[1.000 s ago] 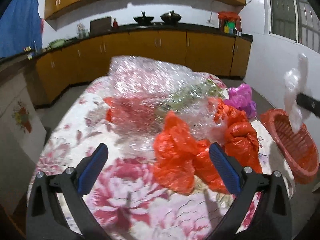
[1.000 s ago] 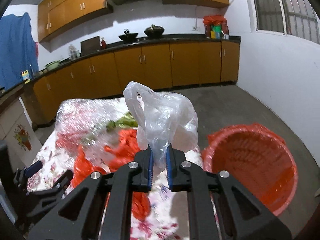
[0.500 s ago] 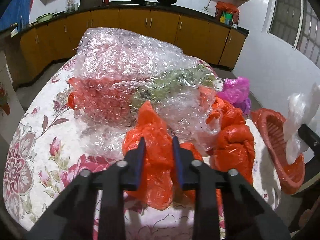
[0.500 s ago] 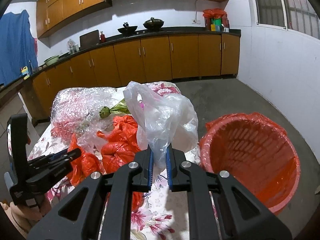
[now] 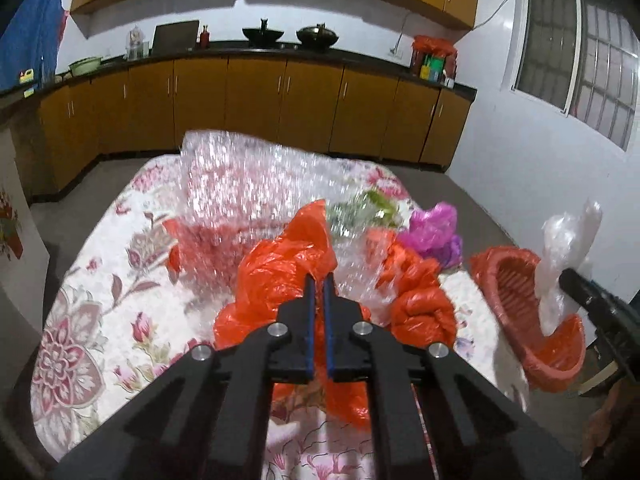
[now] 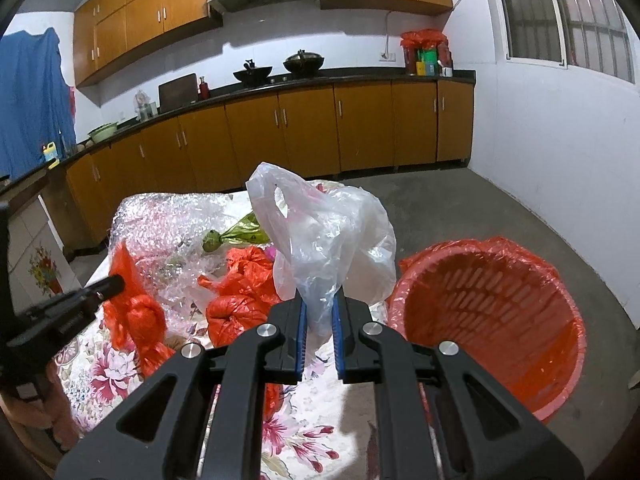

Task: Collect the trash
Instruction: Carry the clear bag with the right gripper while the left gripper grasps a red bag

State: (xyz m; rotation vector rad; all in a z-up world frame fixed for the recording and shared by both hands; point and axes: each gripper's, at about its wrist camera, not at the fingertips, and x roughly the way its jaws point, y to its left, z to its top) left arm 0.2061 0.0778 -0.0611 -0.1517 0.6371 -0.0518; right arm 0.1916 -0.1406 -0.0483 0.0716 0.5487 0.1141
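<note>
My left gripper [image 5: 319, 280] is shut on an orange plastic bag [image 5: 288, 264] and holds it lifted above the floral table [image 5: 80, 312]; it also shows in the right wrist view [image 6: 132, 308]. My right gripper [image 6: 319, 312] is shut on a clear plastic bag [image 6: 328, 240], held up just left of the orange bin [image 6: 500, 320] lined with an orange bag. That clear bag [image 5: 560, 256] hangs over the bin [image 5: 516, 296] in the left wrist view. Another orange bag [image 5: 420, 300], a purple bag [image 5: 434, 232] and bubble wrap [image 5: 248, 184] lie on the table.
A green bag [image 6: 236, 234] lies partly under the bubble wrap [image 6: 172, 224]. More tied orange bags [image 6: 240, 288] sit mid-table. Kitchen cabinets [image 6: 304, 128] line the far wall, with bare concrete floor [image 6: 460, 208] between them and the table.
My left gripper went from open, closed on the orange bag and lifted it off the table. My right gripper kept its hold on the clear bag and shifted slightly beside the bin.
</note>
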